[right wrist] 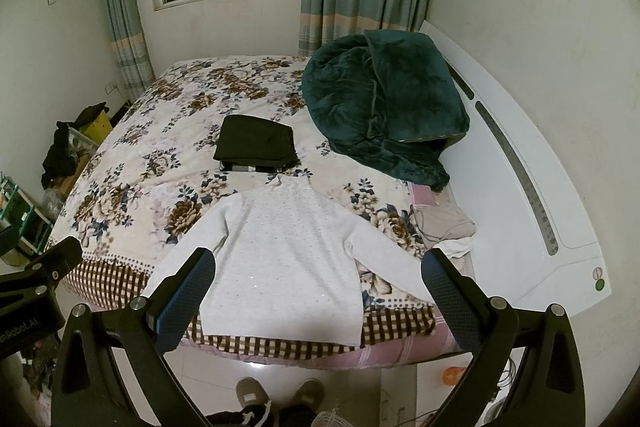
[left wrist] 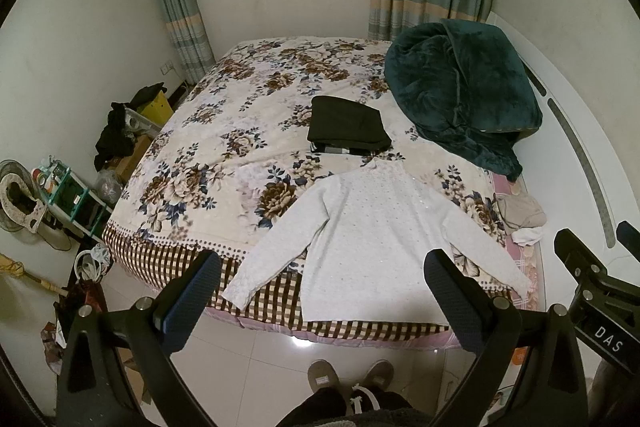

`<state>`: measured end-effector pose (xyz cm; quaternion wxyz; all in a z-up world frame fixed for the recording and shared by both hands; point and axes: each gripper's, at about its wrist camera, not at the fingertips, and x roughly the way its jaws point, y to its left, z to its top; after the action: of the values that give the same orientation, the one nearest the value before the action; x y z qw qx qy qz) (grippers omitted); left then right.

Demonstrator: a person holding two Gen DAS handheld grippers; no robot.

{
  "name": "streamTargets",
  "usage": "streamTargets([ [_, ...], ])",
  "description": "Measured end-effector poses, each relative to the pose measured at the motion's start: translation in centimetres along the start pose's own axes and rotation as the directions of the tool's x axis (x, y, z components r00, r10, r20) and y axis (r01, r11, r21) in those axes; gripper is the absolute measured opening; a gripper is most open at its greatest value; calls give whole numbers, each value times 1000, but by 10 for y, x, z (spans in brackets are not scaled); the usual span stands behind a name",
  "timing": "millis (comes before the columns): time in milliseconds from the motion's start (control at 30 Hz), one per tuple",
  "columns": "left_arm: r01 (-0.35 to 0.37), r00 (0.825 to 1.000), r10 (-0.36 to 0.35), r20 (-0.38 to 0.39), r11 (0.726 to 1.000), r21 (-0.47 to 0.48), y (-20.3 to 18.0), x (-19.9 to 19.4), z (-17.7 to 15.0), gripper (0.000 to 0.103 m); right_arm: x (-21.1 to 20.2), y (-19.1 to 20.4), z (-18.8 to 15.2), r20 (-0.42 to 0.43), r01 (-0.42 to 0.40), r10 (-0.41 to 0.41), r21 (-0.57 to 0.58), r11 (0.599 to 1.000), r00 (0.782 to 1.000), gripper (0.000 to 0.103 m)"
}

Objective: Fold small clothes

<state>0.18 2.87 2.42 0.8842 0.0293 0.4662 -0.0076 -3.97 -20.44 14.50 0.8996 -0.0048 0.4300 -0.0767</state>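
Note:
A small white long-sleeved sweater (left wrist: 372, 235) lies flat, sleeves spread, at the near edge of the floral bed (left wrist: 224, 131); it also shows in the right wrist view (right wrist: 280, 259). My left gripper (left wrist: 320, 267) is open and empty, held above the floor in front of the sweater's hem. My right gripper (right wrist: 318, 267) is open and empty, also in front of the hem, apart from the cloth. The right gripper's body shows at the left view's right edge (left wrist: 600, 291).
Folded black clothes (left wrist: 348, 125) lie behind the sweater. A dark green blanket (left wrist: 460, 95) is heaped at the bed's right. A beige and white cloth pile (right wrist: 448, 227) lies by the right sleeve. White headboard (right wrist: 540, 187) at right; clutter and shelf (left wrist: 76, 195) on the floor at left.

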Motion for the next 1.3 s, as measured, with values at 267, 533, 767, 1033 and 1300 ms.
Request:
streamTargets([
  [267, 3, 1000, -3, 12, 1000, 14, 11, 24, 24, 103, 27, 2, 2, -58, -23, 28, 90, 996, 998, 103],
  [533, -28, 1000, 29, -10, 999, 26, 2, 143, 46, 103, 153, -106, -48, -232, 171, -72, 438, 883, 970, 103],
  [767, -94, 980, 101, -171, 994, 52, -43, 287, 45, 103, 303, -253, -141, -424, 333, -10, 697, 635, 906, 76],
  [1033, -193, 913, 207, -352, 978, 74, -101, 444, 23, 103, 490, -399, -276, -498, 469, 102, 855, 220, 861, 75],
  [1300, -213, 843, 225, -488, 974, 82, -146, 562, -15, 103, 587, -470, -394, -555, 564, 102, 818, -114, 826, 75],
])
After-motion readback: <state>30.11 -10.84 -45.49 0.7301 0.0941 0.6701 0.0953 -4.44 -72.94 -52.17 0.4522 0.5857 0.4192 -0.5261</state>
